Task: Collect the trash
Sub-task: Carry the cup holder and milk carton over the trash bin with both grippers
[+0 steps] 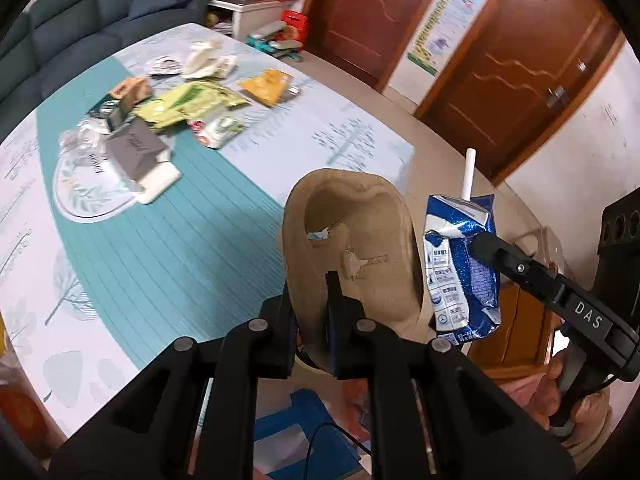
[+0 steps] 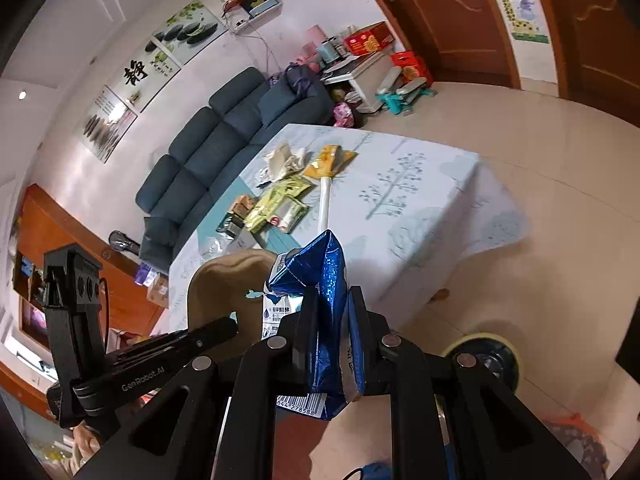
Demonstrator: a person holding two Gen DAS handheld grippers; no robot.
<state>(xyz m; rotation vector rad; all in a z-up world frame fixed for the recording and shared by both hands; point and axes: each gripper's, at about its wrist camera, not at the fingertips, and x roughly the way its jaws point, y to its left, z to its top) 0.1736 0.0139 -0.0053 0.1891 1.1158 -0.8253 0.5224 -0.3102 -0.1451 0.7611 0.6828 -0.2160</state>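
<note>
Because the left gripper (image 1: 310,320) pinches only the thin near rim of the brown paper-pulp tray (image 1: 352,240), a swing could pivot it loose. Beside it, the right gripper (image 2: 334,344) is clamped on the crumpled blue milk carton (image 2: 324,280), whose straw (image 2: 325,204) juts ahead and could snag. Both tools tilt downward, side by side over the floor; remaining wrappers (image 1: 192,104) lie ahead on the table (image 1: 168,240).

Wrapper pile (image 1: 160,116) motion-blurred; carton (image 2: 324,320) base hidden behind tongs.

Home living room; sofa (image 2: 208,152); wall pictures (image 2: 160,68)
</note>
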